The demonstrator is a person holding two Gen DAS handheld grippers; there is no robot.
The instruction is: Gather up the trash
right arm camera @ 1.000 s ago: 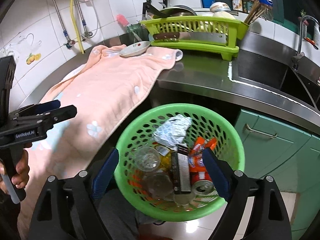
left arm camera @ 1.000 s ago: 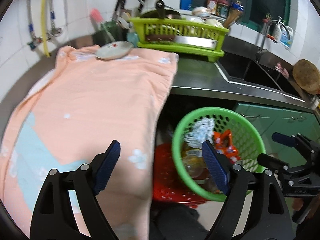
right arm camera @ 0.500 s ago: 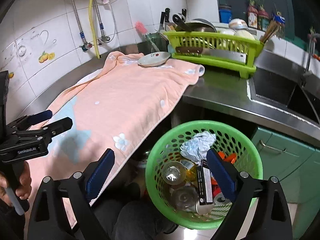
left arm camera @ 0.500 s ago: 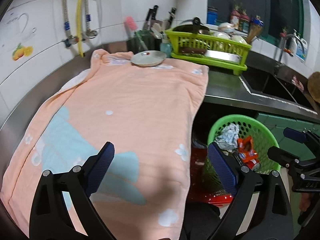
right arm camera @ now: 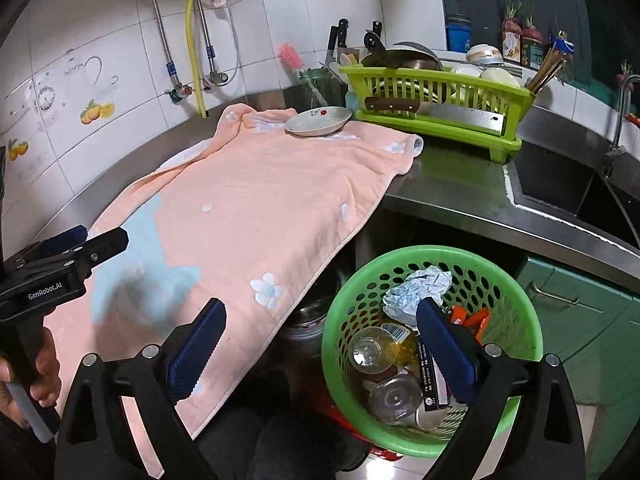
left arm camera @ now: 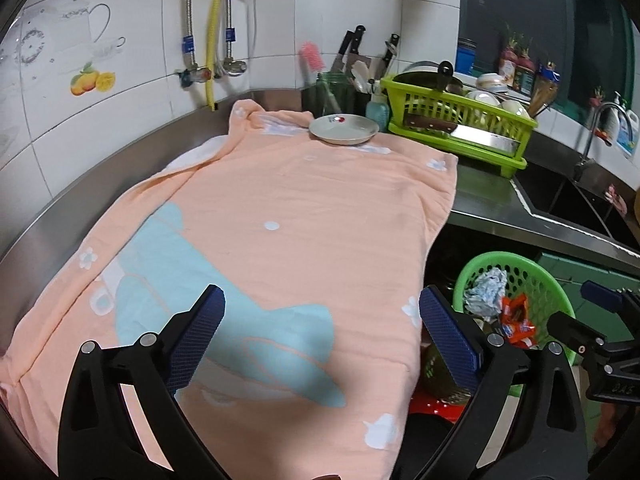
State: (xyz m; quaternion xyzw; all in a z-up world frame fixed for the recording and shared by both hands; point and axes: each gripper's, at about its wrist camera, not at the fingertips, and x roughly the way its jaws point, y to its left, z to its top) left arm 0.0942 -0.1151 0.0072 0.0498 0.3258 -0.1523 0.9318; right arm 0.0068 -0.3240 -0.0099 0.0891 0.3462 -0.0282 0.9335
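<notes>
White tiles back a steel table (left arm camera: 492, 204) that bends round a corner to a sink (right arm camera: 560, 184). Most of the table lies under a peach towel (left arm camera: 288, 216) with pale blue shapes, its long axis running from the near edge back toward the wall. On the towel's far end sits a small plate (left arm camera: 344, 129), and just beside it a lime dish rack (right arm camera: 436, 92) carries a cleaver flat along its front, handle to the left.

Below the table edge, on the floor side, stands a green basket (right arm camera: 516, 280) with its mouth upward, resting on something red. Trash fills it: a crumpled foil wad (right arm camera: 418, 286) near the far rim, orange wrappers (left arm camera: 516, 320) to the right, two clear jars (right arm camera: 370, 350) with their mouths facing up, and a dark flat box (right arm camera: 430, 376) whose long axis runs near to far.

The left hand-held gripper (left arm camera: 322, 338) hovers over the towel's near part, its jaws spread wide with nothing between them, having just been opening. The right hand-held gripper (right arm camera: 320, 344) hangs above the basket's left rim and the towel's edge, its jaws likewise wide apart and just opened further, gripping nothing; the basket's contents lie well below its pads. A hand (right arm camera: 28, 376) grips the left tool's handle at the left border of the right view.
</notes>
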